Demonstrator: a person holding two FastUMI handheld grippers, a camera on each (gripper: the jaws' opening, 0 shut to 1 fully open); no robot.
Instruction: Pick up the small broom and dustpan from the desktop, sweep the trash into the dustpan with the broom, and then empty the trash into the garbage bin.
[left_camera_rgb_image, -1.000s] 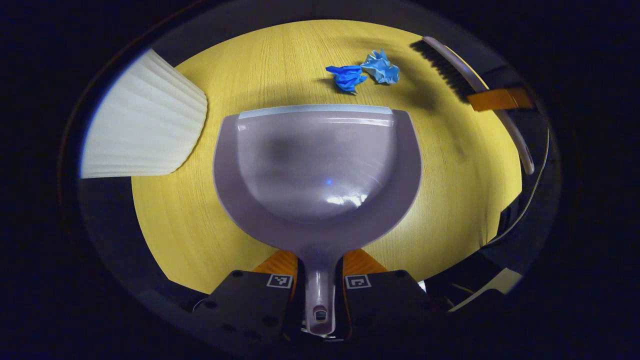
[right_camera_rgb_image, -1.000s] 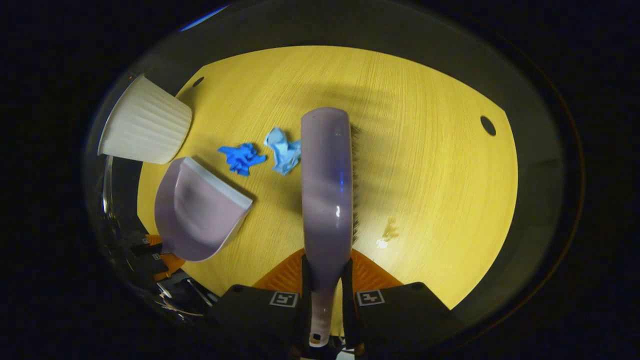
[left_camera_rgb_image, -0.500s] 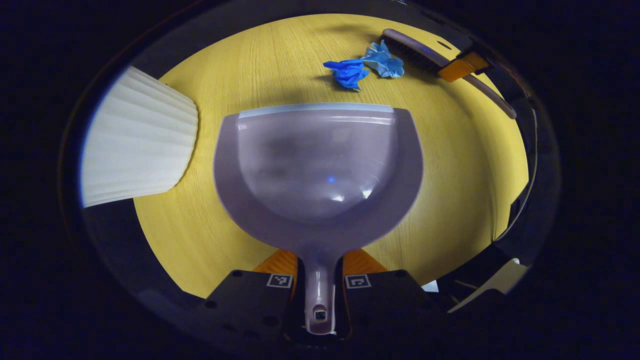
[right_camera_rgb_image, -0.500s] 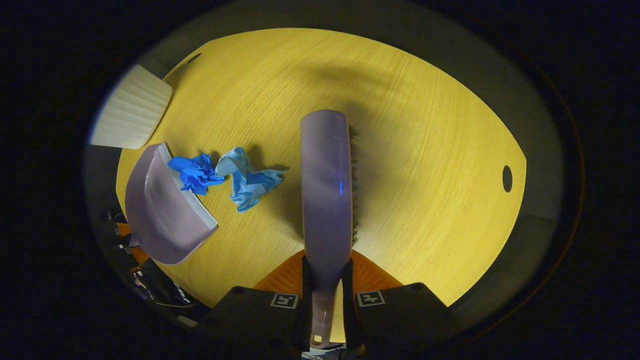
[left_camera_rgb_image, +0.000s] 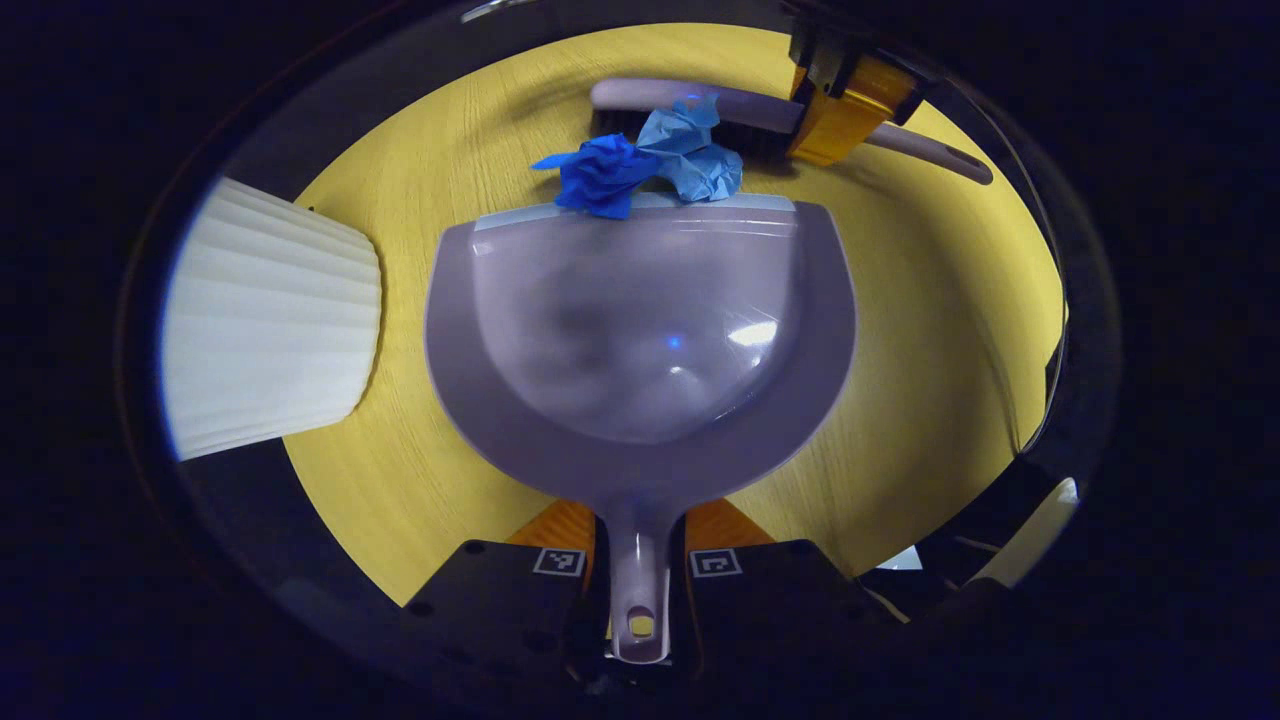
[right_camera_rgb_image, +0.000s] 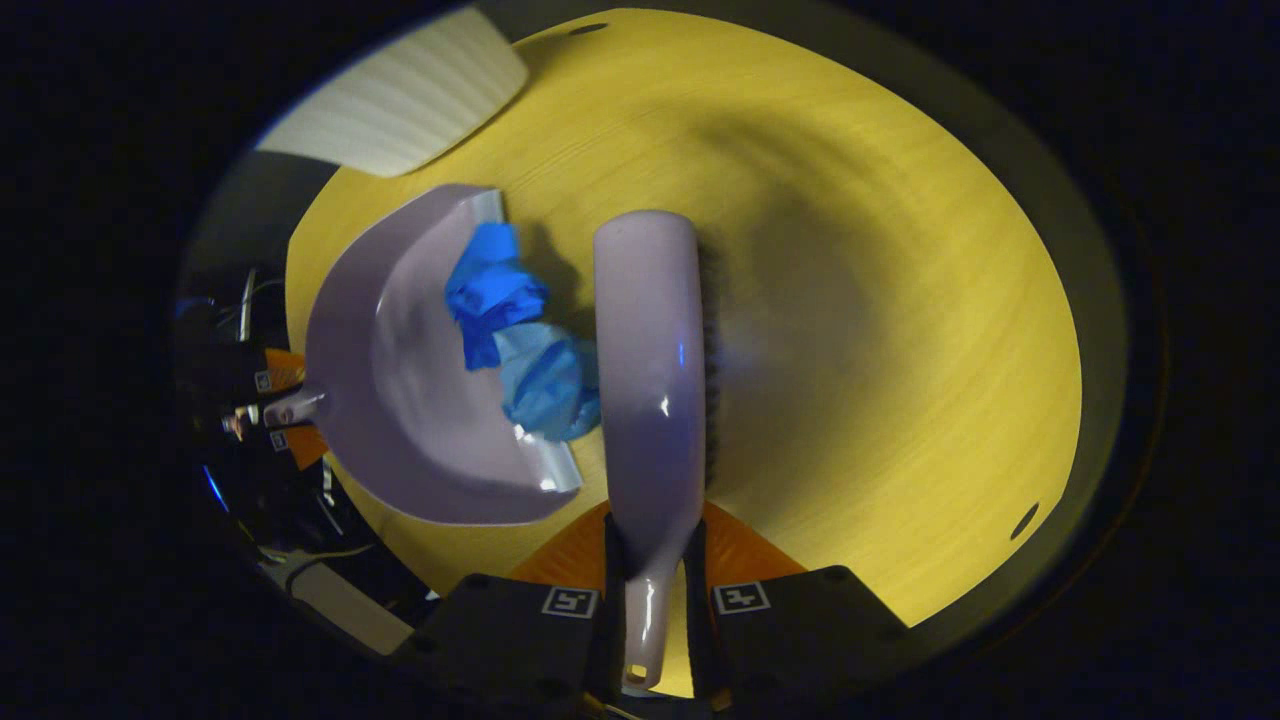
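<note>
My left gripper (left_camera_rgb_image: 638, 562) is shut on the handle of the lilac dustpan (left_camera_rgb_image: 640, 350), which lies flat on the yellow desktop (left_camera_rgb_image: 930, 330). Two crumpled blue scraps, a dark one (left_camera_rgb_image: 598, 176) and a pale one (left_camera_rgb_image: 690, 150), sit on the pan's front lip. Behind them lies the lilac broom (left_camera_rgb_image: 730, 105), held by the right gripper (left_camera_rgb_image: 840, 110). In the right gripper view my right gripper (right_camera_rgb_image: 652, 590) is shut on the broom's handle (right_camera_rgb_image: 650, 380), bristles facing right, its back pressed against the pale scrap (right_camera_rgb_image: 545, 385) and dark scrap (right_camera_rgb_image: 492, 290) at the dustpan's mouth (right_camera_rgb_image: 400, 370).
A white ribbed bin (left_camera_rgb_image: 265, 320) stands at the desktop's left edge, beside the dustpan, also at the top left in the right gripper view (right_camera_rgb_image: 405, 105). Small cable holes (right_camera_rgb_image: 1022, 520) mark the desktop's edge. Bare yellow wood spreads to the broom's right.
The broom has swept toward the dustpan, pushing both blue scraps from the open desktop onto the pan's front lip. The dustpan has stayed nearly still in the left gripper.
</note>
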